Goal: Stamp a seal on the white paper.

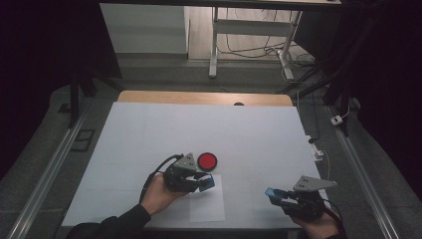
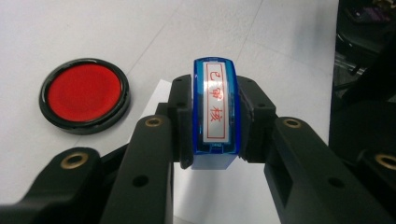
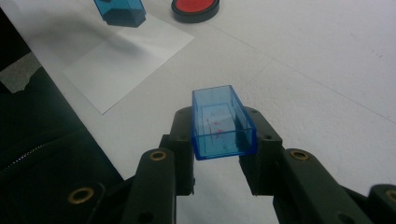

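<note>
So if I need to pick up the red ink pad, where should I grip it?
Grip the ink pad across its black rim, coming straight down from above. It lies flat, low and round, so opposite rim edges are the only purchase. Both grippers are full now: left holds the stamp, right its cap.

Both forearms reach in low; the left tool (image 1: 206, 182) and right tool (image 1: 272, 193) each stand clamped, pointing inward.

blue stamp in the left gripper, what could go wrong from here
1. The left gripper clamps the blue stamp by its narrow sides, so it could tilt in the jaws and print unevenly.
2. The stamp hangs at the corner of the white paper, near the open red ink pad; a stray press could mark the table cover.
3. The right gripper holds the open blue cap, which might slip.
</note>
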A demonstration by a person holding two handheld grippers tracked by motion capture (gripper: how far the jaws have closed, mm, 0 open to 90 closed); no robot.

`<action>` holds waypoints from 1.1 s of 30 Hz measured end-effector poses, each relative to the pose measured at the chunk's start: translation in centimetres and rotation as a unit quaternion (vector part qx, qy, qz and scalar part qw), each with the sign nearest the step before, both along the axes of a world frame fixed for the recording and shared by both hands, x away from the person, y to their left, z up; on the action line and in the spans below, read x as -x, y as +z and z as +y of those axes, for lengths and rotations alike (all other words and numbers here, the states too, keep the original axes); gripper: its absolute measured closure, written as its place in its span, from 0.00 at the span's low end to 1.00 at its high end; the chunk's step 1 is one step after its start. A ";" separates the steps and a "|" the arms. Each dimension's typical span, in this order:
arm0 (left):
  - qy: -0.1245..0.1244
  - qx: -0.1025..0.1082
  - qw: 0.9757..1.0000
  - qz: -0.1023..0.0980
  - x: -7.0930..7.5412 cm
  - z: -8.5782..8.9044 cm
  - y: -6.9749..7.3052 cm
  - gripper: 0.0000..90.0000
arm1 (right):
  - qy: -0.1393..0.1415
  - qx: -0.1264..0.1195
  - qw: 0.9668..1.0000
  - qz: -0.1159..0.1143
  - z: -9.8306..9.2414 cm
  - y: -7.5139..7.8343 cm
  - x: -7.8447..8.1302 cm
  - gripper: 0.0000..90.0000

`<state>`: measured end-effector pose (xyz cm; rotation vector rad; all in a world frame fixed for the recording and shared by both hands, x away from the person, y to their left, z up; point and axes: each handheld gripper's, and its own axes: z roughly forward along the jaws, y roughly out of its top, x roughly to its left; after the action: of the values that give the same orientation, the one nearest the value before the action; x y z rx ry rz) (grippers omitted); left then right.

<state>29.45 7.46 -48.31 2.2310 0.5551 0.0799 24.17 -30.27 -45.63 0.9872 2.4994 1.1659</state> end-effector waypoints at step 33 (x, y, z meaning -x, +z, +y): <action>-0.004 -0.053 0.999 -0.007 0.2 -1.3 -2.2 0.78 | 0.003 -0.002 1.000 0.003 0.0 0.0 0.0 0.75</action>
<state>29.21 6.13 -50.54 2.3338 0.5453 0.1230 24.19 -30.29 -45.66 0.9862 2.5078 1.1729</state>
